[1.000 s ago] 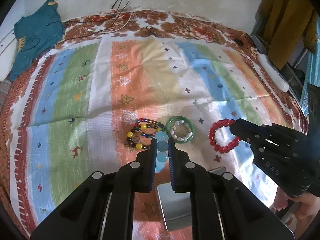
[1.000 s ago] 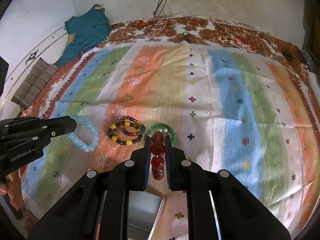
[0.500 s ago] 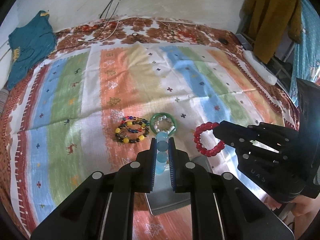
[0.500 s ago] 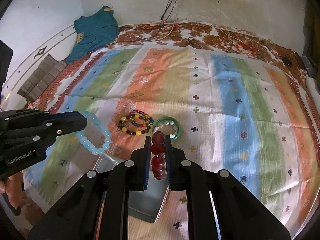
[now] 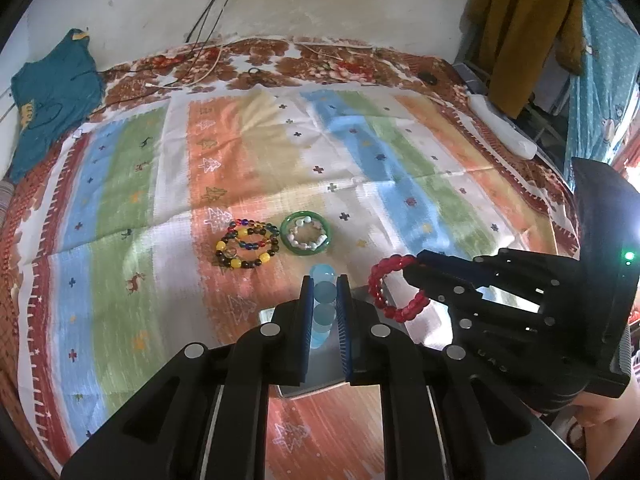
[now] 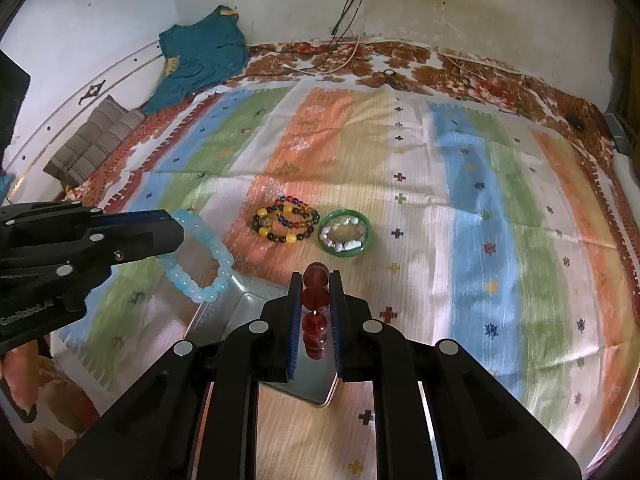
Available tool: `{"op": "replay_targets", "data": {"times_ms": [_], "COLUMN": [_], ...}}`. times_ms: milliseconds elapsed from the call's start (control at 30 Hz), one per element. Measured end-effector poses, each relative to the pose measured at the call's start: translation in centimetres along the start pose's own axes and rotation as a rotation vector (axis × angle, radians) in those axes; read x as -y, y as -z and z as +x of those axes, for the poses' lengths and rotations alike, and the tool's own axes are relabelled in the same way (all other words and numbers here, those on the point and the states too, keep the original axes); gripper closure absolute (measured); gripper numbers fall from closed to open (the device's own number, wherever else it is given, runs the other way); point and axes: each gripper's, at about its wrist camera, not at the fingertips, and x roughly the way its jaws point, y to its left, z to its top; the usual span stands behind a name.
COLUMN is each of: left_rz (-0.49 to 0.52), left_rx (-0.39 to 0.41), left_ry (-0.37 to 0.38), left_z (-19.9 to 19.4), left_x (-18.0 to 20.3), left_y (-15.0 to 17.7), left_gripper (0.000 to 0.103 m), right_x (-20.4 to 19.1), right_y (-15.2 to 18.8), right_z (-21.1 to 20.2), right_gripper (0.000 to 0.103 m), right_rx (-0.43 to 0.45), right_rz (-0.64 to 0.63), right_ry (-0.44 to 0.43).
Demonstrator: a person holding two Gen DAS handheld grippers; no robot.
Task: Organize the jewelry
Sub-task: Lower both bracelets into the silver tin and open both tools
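Left tool [image 5: 323,296] pinches the blue bracelet [image 6: 199,256], right tool [image 6: 316,300] the red bracelet [image 5: 394,292], both hanging over the tin [image 6: 256,304]; I should lower each inside the rim before letting go, one at a time.

Ahead of you a striped cloth [image 5: 248,152] covers a floral bedspread [image 5: 320,64]. A teal shirt [image 5: 48,96] lies at its far left, cables [image 6: 352,4] hang down the wall, and a mustard garment [image 5: 524,20] hangs at right.
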Motion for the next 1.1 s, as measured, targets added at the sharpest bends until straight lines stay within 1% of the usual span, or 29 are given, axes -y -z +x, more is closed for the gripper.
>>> {"op": "replay_targets", "data": {"times_ms": [200,267,300,333,367,400,433,467,600,633,900,1100], "left_rz": [0.003,-0.004,-0.011,-0.023,-0.031,-0.041,-0.047,-0.054,-0.081,-0.089,-0.131,-0.153], "left_rx": [-0.001,-0.002,0.002,0.01,0.016,0.02,0.019,0.017,0.008,0.008,-0.001,-0.004], "left_ry": [0.0,-0.004,-0.011,-0.029,-0.037,-0.043,-0.046,-0.05,-0.069,-0.072,-0.119,-0.138], "left_z": [-0.3,-0.3,-0.4,-0.6,-0.7,-0.8,-0.8,-0.7,-0.4,-0.3,0.7,1.5], "left_x": [0.3,0.3,0.2,-0.1,-0.3,-0.6,-0.8,-1.1,-2.0,-2.2,-3.8,-4.5], "left_y": [0.6,0.7,0.8,0.7,0.7,0.7,0.7,0.6,0.5,0.4,0.0,-0.4], "left_gripper": [0.092,0.091,0.089,0.08,0.075,0.074,0.074,0.074,0.074,0.072,0.061,0.057], "right_x": [-0.3,-0.3,-0.3,-0.3,-0.2,0.1,0.3,0.6,1.0,1.1,1.3,1.0], "right_y": [0.5,0.8,0.9,0.8,0.8,0.7,0.8,0.8,0.5,0.5,-0.2,-0.6], "right_z": [-0.4,-0.1,-0.2,-0.2,-0.3,-0.3,-0.3,-0.1,0.3,0.5,2.1,3.1], "right_gripper": [0.089,0.089,0.089,0.089,0.086,0.083,0.072,0.07,0.069,0.069,0.062,0.055], "right_rx": [0.0,-0.014,-0.011,-0.007,-0.003,-0.005,-0.008,-0.014,-0.025,-0.028,-0.06,-0.076], "right_rz": [-0.001,-0.001,0.0,-0.005,-0.002,0.013,0.025,0.036,0.05,0.056,0.082,0.084], "right_ry": [-0.004,0.022,0.038,0.064,0.073,0.068,0.062,0.059,0.059,0.055,0.047,0.039]}}
